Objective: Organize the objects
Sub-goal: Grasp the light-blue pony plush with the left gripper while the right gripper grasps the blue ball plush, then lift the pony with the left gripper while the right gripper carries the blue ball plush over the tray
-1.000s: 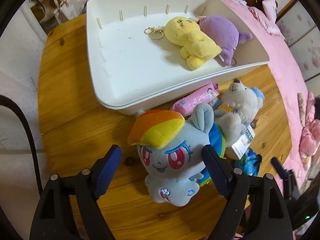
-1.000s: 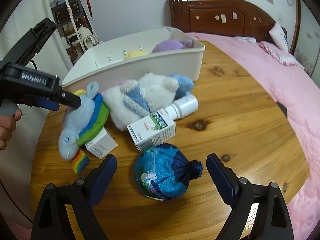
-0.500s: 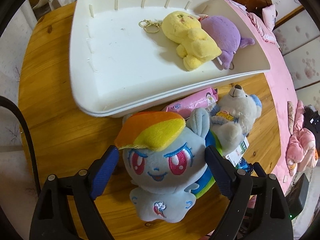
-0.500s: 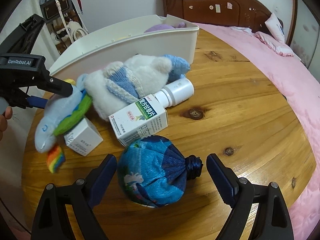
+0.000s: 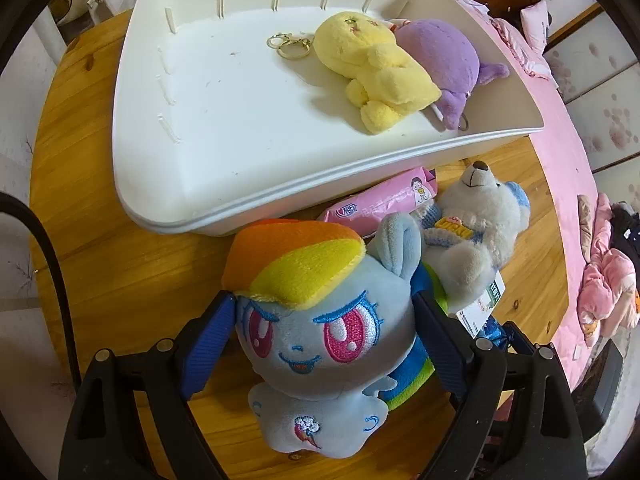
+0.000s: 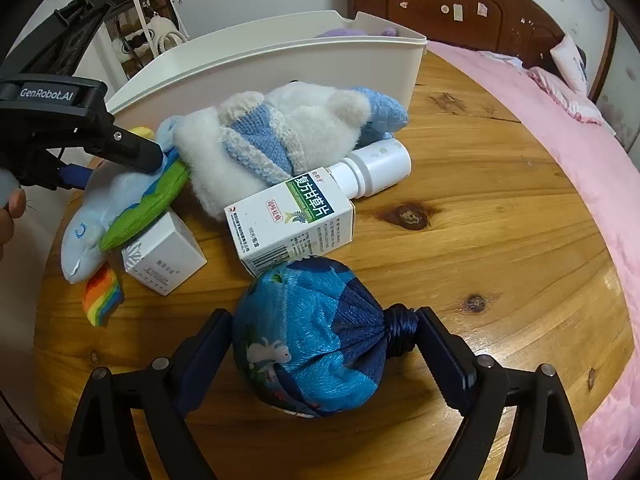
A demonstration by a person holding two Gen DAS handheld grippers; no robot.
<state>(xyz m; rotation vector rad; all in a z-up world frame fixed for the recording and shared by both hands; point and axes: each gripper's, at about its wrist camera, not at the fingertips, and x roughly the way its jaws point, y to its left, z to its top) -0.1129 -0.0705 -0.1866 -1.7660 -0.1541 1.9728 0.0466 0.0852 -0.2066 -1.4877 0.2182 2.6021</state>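
A pale blue pony plush (image 5: 316,332) with a rainbow mane lies face up on the round wooden table (image 5: 100,240). My left gripper (image 5: 322,300) straddles its head, open, with a blue pad at each cheek and no squeeze showing. The right wrist view shows that gripper (image 6: 120,148) from the side at the pony (image 6: 112,200). A blue patterned cloth ball (image 6: 312,340) with a knotted end sits between the fingers of my right gripper (image 6: 323,317). Its jaws are closing, and the pads stand right at the ball's side and knot. A white bin (image 5: 240,120) holds a yellow plush (image 5: 372,68) and a purple plush (image 5: 440,52).
A white bear (image 6: 280,136) in a blue knit lies against the bin wall (image 6: 280,68). Beside it are a medicine carton (image 6: 292,220), a white bottle (image 6: 376,168), a small white box (image 6: 160,256) and a pink packet (image 5: 384,204). A pink bed (image 6: 560,120) borders the table's right side.
My left gripper has come forward over the pony, so its head now fills the gap between the fingers. My right gripper has sunk around the blue ball.
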